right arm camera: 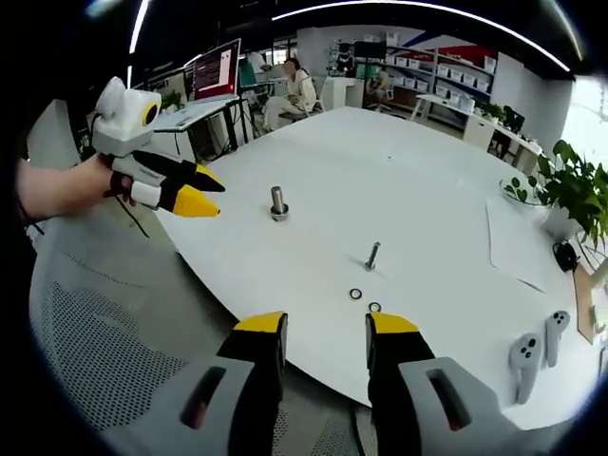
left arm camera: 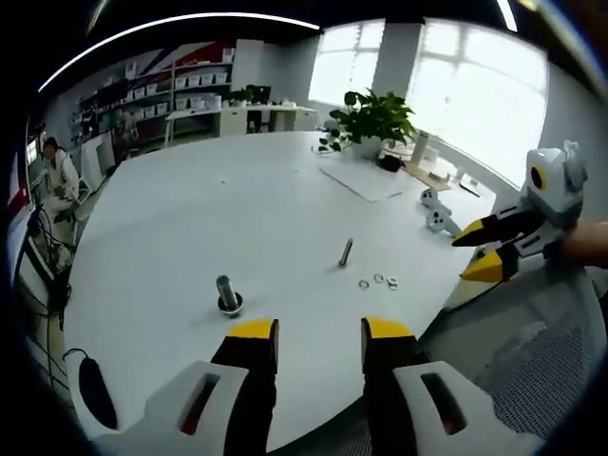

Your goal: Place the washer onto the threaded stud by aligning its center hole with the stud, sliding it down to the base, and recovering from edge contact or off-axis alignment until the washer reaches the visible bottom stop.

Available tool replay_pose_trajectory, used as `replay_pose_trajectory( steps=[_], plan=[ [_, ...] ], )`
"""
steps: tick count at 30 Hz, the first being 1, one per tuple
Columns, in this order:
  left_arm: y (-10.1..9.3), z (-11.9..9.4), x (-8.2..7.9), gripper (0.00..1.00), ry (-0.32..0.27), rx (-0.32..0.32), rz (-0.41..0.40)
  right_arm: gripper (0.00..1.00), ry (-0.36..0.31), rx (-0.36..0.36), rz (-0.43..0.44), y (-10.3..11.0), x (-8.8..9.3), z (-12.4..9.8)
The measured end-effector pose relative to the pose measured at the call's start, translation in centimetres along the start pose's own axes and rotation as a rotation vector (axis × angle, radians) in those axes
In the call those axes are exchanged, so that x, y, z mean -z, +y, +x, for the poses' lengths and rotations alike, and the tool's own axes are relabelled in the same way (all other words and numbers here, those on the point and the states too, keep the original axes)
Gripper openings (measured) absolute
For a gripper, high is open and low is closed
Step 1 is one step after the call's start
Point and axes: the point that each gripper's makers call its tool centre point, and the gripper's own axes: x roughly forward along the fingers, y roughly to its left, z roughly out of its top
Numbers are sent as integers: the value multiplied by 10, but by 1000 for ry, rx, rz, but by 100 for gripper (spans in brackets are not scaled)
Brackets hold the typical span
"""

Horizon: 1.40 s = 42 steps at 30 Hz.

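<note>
On the white table (left arm camera: pixel 237 218) a threaded stud (left arm camera: pixel 227 293) stands upright on a round dark base; in the right gripper view the stud (right arm camera: pixel 277 202) is at the table's near-left part. A small bolt (left arm camera: pixel 346 252) (right arm camera: pixel 372 255) lies further in. Three small washers (left arm camera: pixel 378 281) lie just past it, and the right gripper view shows two washers (right arm camera: pixel 365 300). My left gripper (left arm camera: pixel 319 332) is open near the table's edge, holding nothing, and appears again as the left gripper (right arm camera: pixel 198 190) off the table's side. My right gripper (right arm camera: pixel 326 332) is open and holds nothing, seen too as the right gripper (left arm camera: pixel 475 252).
A potted plant (left arm camera: pixel 375 122) and papers (left arm camera: pixel 366 180) sit at the far side, with two white handheld controllers (right arm camera: pixel 534 353) near the table's edge. A mesh chair (right arm camera: pixel 104 323) stands close below the grippers. A person (left arm camera: pixel 59 179) sits at a desk beyond the table. Shelves line the back wall.
</note>
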Motion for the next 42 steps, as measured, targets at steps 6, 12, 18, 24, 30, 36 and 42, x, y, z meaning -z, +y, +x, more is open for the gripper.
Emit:
replay_pose_trajectory(
  steps=[6,12,18,24,30,36,42],
  plan=[
    [-8,1,-1,34,-2,28,8,36,9,19,3,-3,2,0],
    [-7,-3,-8,34,-34,48,-43,37,45,30,-18,-4,8,4],
    [-14,-3,-9,34,-35,53,-10,37,55,47,-16,-7,11,2],
    [-15,-3,-9,33,-35,66,-10,37,67,53,-15,-7,12,2],
    [-18,0,-5,33,-15,70,3,37,63,44,-16,-7,12,3],
    [-12,-1,-6,33,-18,54,-8,37,77,29,10,-8,12,4],
    [-14,0,-1,33,2,55,19,40,90,-82,108,8,11,8]
  ],
)
